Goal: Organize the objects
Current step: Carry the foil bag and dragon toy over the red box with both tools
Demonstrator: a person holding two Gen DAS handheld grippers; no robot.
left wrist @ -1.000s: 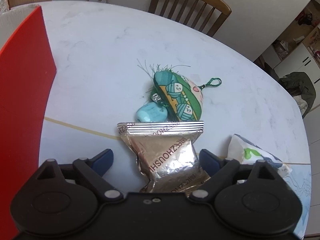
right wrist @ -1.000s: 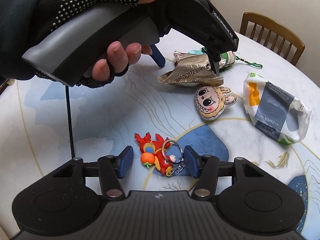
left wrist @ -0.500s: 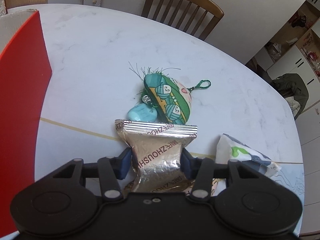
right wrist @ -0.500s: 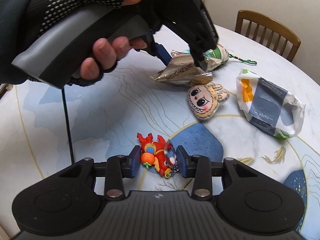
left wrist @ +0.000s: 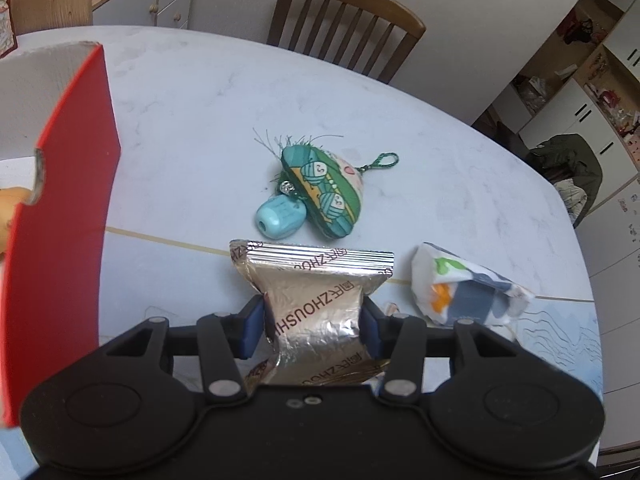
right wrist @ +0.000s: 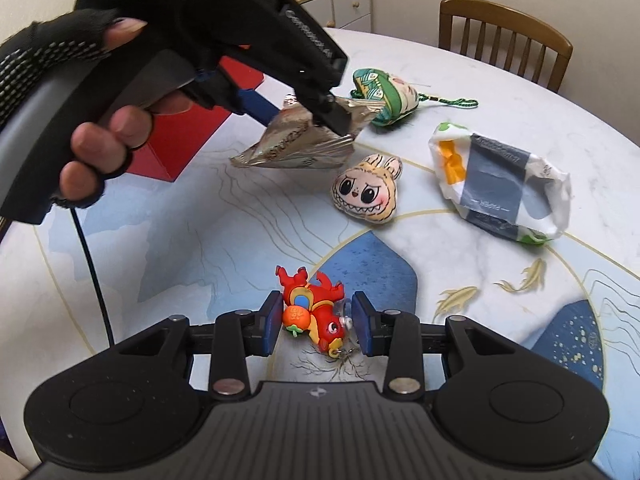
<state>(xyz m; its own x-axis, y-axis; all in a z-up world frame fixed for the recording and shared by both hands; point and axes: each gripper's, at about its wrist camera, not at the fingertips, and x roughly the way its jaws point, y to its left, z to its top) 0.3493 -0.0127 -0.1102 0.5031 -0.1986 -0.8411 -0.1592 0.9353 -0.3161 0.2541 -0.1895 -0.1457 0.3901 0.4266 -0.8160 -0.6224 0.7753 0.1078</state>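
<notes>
Two grippers are at work over a big round table [right wrist: 200, 216] with blue shapes and gold fish painted on it. A wooden chair [left wrist: 344, 32] stands at the far side. A red box [left wrist: 64, 208] sits on the table at the left, open at the top.

The left gripper [left wrist: 312, 326] squeezes a shiny gold snack packet [left wrist: 316, 304] between its blue pads. The packet is pinched in at the middle, and in the right wrist view it hangs in the air above the table. A hand [right wrist: 92, 140] in a dark fingerless glove holds this gripper.

A crumpled white paper bag [right wrist: 500, 184] lies at the right. A green cloth pouch [left wrist: 324, 192] with a cord loop lies past the packet, touching a small light blue bead [left wrist: 280, 222]. A plush face with big eyes [right wrist: 366, 192] lies near the middle.

The right gripper [right wrist: 316, 322] is clamped on a little red dragon keychain [right wrist: 314, 314], down near the table.
</notes>
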